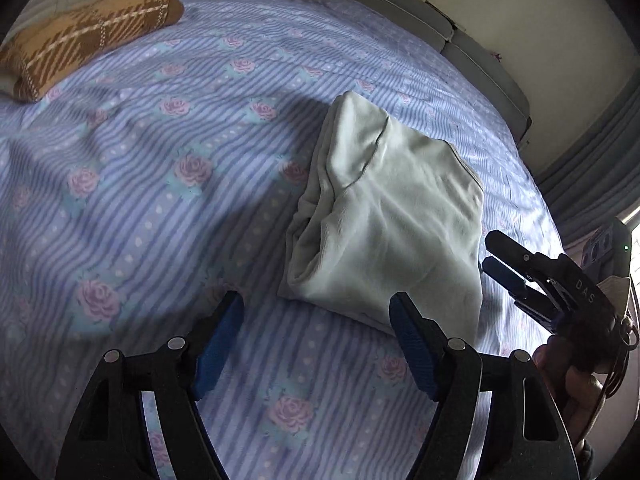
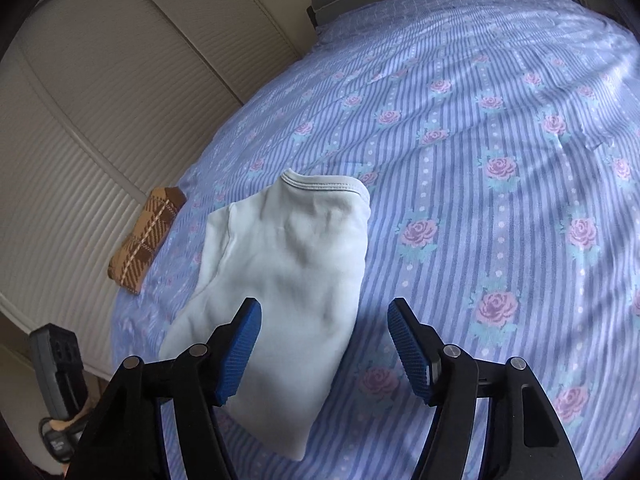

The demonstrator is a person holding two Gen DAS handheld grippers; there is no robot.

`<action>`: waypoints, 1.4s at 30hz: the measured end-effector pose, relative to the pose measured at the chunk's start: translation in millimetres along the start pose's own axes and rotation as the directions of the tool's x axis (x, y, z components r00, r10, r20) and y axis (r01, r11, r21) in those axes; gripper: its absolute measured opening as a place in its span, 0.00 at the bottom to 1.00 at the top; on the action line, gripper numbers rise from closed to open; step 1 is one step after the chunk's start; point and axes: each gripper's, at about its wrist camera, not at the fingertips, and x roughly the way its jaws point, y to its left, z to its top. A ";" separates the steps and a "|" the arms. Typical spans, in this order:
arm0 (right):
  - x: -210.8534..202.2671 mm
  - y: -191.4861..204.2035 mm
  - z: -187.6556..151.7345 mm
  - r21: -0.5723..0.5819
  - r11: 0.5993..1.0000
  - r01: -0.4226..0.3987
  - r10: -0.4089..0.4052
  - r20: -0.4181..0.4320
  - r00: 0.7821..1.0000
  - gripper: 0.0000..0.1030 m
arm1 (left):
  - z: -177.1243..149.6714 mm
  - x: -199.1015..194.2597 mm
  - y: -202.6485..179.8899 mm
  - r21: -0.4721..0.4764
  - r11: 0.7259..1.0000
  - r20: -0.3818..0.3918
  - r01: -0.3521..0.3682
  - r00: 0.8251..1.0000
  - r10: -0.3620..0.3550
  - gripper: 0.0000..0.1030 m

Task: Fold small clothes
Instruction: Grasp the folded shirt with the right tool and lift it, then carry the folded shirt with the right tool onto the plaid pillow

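Note:
A pale mint-white garment (image 1: 384,216) lies folded into a compact bundle on the blue striped rose-print bedsheet (image 1: 160,168). My left gripper (image 1: 316,312) is open and empty, hovering just in front of the bundle's near edge. The right gripper (image 1: 490,254) shows at the right of the left wrist view, close to the bundle's right side. In the right wrist view the garment (image 2: 280,272) lies just ahead, its ribbed hem at the far end. My right gripper (image 2: 324,320) is open and empty above its near end.
A folded brown plaid cloth (image 1: 88,32) lies near the bed's far corner; it also shows in the right wrist view (image 2: 146,240). A cream panelled wall (image 2: 100,100) and grey bed frame (image 1: 404,4) border the bed. A grey curtain (image 1: 600,152) hangs at right.

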 end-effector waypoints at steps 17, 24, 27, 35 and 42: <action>64.2 -26.6 48.1 0.138 0.966 -0.218 0.235 -0.124 0.964 0.39 | 16.3 22.7 2.0 -0.150 0.983 0.045 0.107 0.994 -0.101 0.51; 68.5 -39.8 48.1 0.252 0.925 -0.285 0.317 -0.099 0.943 0.17 | 19.5 24.6 3.8 -0.139 0.980 0.047 0.144 0.989 -0.138 0.16; 56.2 -45.2 43.0 0.294 0.912 -0.285 0.318 -0.068 0.946 0.15 | 20.9 18.6 5.2 -0.147 0.976 0.052 0.163 0.986 -0.157 0.15; 20.8 -13.0 44.1 0.280 0.927 -0.250 0.269 -0.030 0.963 0.14 | 33.1 -16.9 8.5 -0.133 0.971 0.070 0.197 0.979 -0.189 0.15; 1.5 47.5 50.9 0.252 0.938 -0.238 0.251 -0.022 0.968 0.13 | 58.3 -62.9 27.5 -0.134 0.964 0.090 0.229 0.972 -0.219 0.15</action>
